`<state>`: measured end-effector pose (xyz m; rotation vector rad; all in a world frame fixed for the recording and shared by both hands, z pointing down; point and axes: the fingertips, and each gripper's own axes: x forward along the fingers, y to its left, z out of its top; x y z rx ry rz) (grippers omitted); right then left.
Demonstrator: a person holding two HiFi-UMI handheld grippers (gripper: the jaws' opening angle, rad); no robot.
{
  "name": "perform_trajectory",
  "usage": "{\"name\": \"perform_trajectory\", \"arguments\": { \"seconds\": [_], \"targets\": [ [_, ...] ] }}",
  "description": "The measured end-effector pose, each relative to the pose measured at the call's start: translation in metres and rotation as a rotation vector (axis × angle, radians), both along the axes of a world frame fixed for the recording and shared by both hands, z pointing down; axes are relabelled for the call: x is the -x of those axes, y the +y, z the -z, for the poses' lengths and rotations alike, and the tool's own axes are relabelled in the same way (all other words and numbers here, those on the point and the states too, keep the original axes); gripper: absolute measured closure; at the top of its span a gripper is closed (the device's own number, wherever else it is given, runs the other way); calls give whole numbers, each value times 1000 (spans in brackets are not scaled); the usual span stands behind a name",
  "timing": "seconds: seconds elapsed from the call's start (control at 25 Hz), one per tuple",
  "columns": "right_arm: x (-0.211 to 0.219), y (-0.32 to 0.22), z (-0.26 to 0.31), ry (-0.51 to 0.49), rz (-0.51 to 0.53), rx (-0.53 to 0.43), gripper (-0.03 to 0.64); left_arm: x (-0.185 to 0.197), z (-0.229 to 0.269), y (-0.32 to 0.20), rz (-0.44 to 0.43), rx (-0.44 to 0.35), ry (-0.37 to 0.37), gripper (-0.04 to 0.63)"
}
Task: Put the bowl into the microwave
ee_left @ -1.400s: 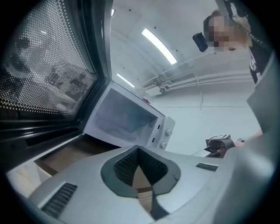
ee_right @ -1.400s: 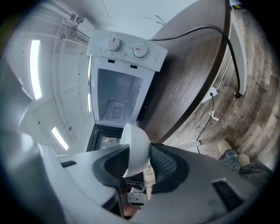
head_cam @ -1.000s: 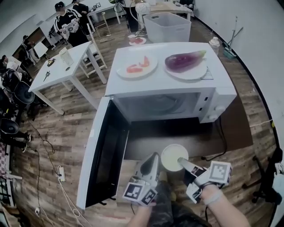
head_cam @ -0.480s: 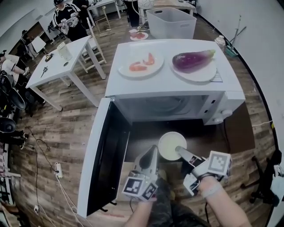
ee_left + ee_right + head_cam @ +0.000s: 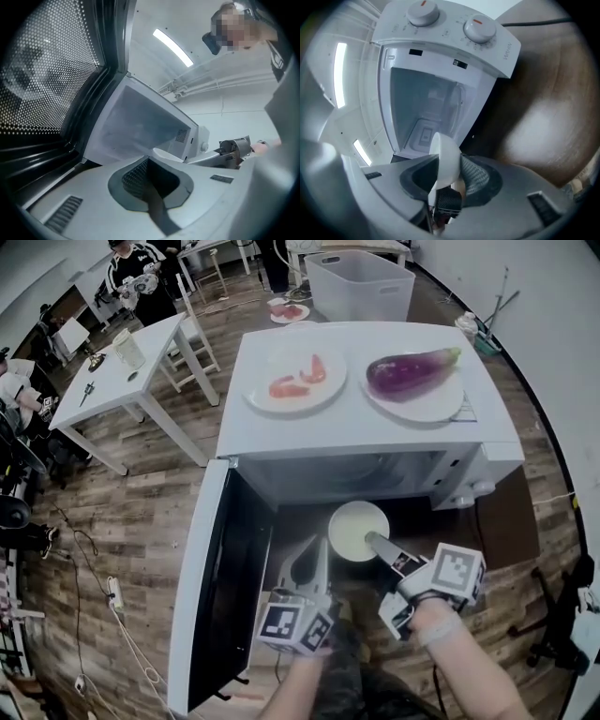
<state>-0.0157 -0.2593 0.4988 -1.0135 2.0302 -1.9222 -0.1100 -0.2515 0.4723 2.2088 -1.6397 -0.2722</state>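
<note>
A white bowl [image 5: 357, 529] hangs just in front of the open white microwave [image 5: 375, 442], at the mouth of its cavity [image 5: 342, 465]. My right gripper [image 5: 374, 543] is shut on the bowl's near rim. In the right gripper view the bowl's rim [image 5: 446, 157] sits pinched between the jaws, with the cavity [image 5: 429, 117] straight ahead. The left gripper [image 5: 316, 563] hovers just left of the bowl, shut and holding nothing; its own view shows the jaws together [image 5: 149, 163]. The microwave door [image 5: 220, 582] stands swung out to the left.
On top of the microwave are a plate of red food [image 5: 295, 382] and a plate with an eggplant [image 5: 413, 372]. Two knobs [image 5: 479, 28] sit on its right panel. A white table [image 5: 117, 381], a plastic bin [image 5: 361, 285] and people stand behind.
My right gripper has carried the bowl forward, closer to the microwave's opening. The left gripper has moved forward alongside it.
</note>
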Motion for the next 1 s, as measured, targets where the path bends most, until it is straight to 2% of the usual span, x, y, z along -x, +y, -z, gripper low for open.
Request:
{"name": "perform_trajectory", "arguments": {
  "seconds": [0.64, 1.0],
  "targets": [
    [16, -49, 8, 12, -32, -30, 480, 7, 1, -36, -10, 8, 12, 595],
    [19, -64, 2, 2, -64, -4, 480, 6, -1, -47, -24, 7, 13, 595]
  ]
}}
